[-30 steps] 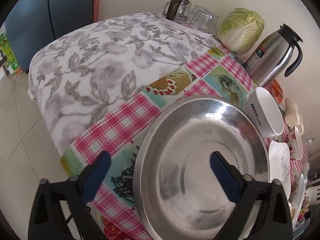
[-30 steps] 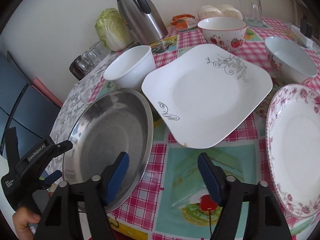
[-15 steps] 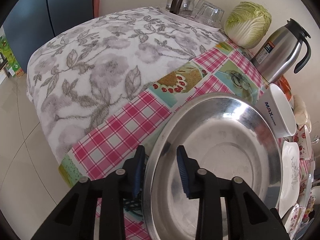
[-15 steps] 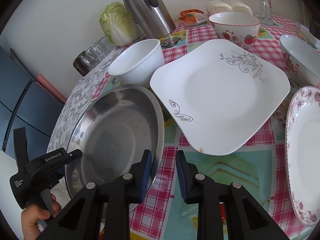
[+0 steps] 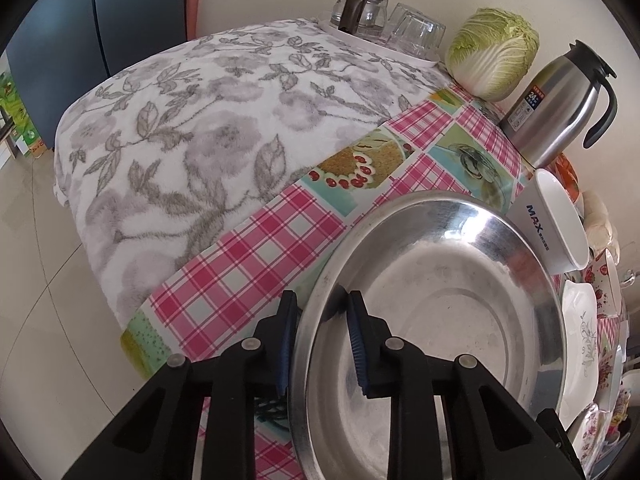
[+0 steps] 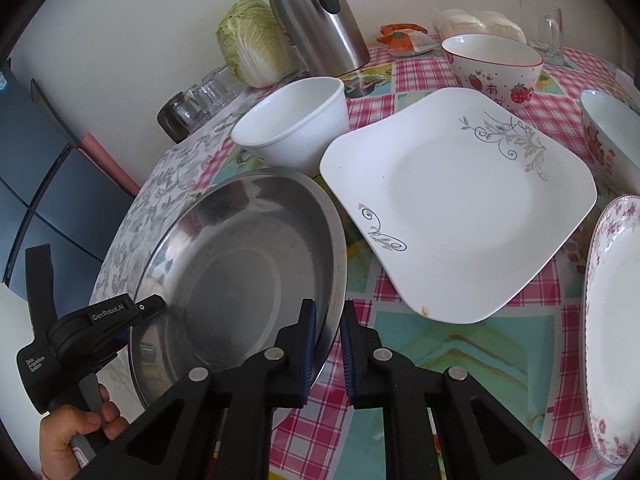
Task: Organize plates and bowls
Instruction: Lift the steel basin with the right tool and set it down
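On checked cloth (image 6: 460, 344): three bowls (image 6: 294, 128), three plates (image 6: 460, 216)

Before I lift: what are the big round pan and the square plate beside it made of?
Big round pan: likely stainless steel, brushed and shiny, mirroring its surroundings. Square white plate: apparently glazed ceramic or porcelain, glossy, with printed grey scrollwork.
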`<control>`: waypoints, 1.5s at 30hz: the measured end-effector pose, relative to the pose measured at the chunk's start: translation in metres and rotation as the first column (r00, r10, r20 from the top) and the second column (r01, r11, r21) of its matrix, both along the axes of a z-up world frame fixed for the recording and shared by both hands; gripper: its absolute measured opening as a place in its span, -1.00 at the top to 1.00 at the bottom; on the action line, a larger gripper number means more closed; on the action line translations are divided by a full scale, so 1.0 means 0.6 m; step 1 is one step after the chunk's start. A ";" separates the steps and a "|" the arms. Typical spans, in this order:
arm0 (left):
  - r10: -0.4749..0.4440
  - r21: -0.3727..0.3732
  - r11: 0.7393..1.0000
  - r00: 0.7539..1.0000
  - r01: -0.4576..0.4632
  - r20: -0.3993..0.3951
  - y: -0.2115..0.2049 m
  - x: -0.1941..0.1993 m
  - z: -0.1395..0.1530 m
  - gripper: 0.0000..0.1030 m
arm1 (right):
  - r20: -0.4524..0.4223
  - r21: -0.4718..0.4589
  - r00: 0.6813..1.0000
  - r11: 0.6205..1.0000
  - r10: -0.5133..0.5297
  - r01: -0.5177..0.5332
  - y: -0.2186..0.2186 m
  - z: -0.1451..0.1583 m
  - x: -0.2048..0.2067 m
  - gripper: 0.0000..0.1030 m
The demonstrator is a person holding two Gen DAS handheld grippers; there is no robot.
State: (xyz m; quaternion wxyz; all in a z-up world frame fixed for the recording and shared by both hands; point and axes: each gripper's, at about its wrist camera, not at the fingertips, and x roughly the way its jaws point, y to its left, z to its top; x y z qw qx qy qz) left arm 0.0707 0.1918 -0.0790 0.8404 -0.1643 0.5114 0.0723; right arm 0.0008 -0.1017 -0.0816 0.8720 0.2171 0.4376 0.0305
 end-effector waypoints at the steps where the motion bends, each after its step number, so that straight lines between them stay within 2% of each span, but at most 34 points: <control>1: 0.005 -0.002 1.000 1.000 -0.005 0.003 0.002 -0.003 0.002 0.51 | 0.005 -0.003 1.000 1.000 0.007 -0.007 0.000 0.003 -0.001 0.75; 12: 0.039 0.010 0.999 0.998 -0.040 0.052 0.008 -0.030 0.037 0.53 | 0.079 -0.029 0.995 0.998 0.066 -0.064 0.006 0.036 -0.012 0.74; 19: 0.016 0.034 0.999 0.993 -0.020 0.118 -0.011 -0.035 0.091 0.56 | 0.142 -0.010 0.988 0.998 0.065 -0.064 -0.007 0.065 -0.023 0.73; 32: -0.128 0.101 0.989 0.972 0.110 0.195 -0.142 0.003 0.182 0.55 | 0.227 0.029 0.969 0.995 -0.099 0.095 -0.099 0.103 -0.049 0.72; 37: -0.181 0.125 0.980 0.963 0.158 0.201 -0.206 0.018 0.194 0.55 | 0.256 0.036 0.951 0.984 -0.176 0.172 -0.140 0.109 -0.063 0.72; 45: -0.223 0.099 0.973 0.956 0.208 0.191 -0.282 0.027 0.193 0.55 | 0.267 0.025 0.925 0.961 -0.270 0.274 -0.198 0.112 -0.084 0.72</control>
